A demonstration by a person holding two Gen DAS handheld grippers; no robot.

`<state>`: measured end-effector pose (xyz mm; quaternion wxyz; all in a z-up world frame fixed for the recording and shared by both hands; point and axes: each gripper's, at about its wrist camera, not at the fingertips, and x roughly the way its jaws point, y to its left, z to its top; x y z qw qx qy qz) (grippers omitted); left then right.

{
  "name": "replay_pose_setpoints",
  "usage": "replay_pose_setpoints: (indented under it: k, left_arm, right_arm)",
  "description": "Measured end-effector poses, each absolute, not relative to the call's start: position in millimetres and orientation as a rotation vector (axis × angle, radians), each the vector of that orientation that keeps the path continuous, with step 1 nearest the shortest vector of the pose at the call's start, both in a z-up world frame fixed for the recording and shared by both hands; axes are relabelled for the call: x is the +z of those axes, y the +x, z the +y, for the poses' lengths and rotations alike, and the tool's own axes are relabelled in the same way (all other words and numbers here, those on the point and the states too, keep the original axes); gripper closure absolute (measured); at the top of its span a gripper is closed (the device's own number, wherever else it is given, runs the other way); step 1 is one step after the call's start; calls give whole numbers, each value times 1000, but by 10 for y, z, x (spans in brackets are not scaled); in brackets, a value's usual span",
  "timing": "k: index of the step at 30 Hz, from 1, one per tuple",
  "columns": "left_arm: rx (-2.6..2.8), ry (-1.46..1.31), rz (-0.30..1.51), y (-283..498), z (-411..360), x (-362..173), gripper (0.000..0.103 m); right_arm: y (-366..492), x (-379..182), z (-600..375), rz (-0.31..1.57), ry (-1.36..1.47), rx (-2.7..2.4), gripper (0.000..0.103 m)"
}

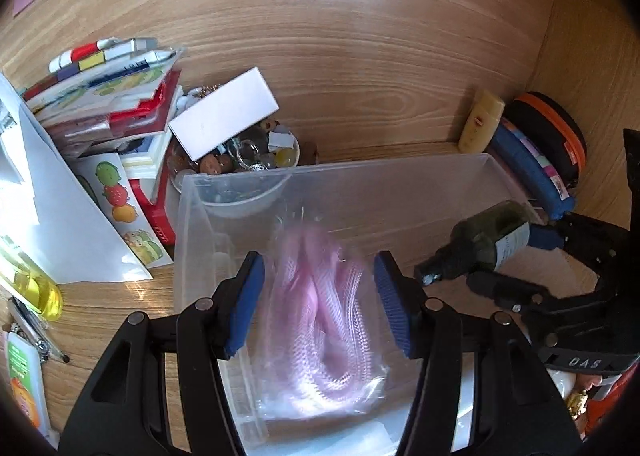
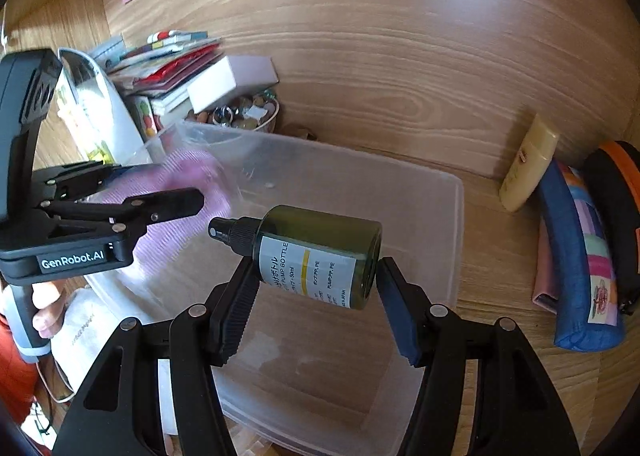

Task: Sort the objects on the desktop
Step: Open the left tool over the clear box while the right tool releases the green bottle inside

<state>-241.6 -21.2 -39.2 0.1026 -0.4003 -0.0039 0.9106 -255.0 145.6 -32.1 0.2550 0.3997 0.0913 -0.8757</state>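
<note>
Both grippers are hanging over my clear plastic bin [image 2: 448,240]. Left gripper [image 1: 320,304] is squeezing a bagged pink cord [image 1: 320,320] above it; right gripper [image 2: 316,296] is clamping a green pump bottle [image 2: 316,256] sideways.

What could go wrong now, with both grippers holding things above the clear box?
1. The dark spray bottle lies sideways between the right gripper pads; it may roll out.
2. The pink bagged item in the left gripper is soft and might slip.
3. Both grippers crowd over the clear box and could collide.
</note>
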Motion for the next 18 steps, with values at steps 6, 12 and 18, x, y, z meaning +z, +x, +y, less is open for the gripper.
replay_pose_setpoints:
  k: [6,12,18]
  left_arm:
    - [2697,-1158,21,-2386,-162,-364,46]
    - [2692,-1125,-6,-2335,-172,-310,40]
    - [2723,-1069,11,-2262,-149,-210,33]
  right_arm:
    - [-2526,-375,1390,295,1092,-2367,46]
    - [-2497,-384,1356,326,1077,-2367,46]
    - [-2461,-369,1322,361,1053,-2376,41]
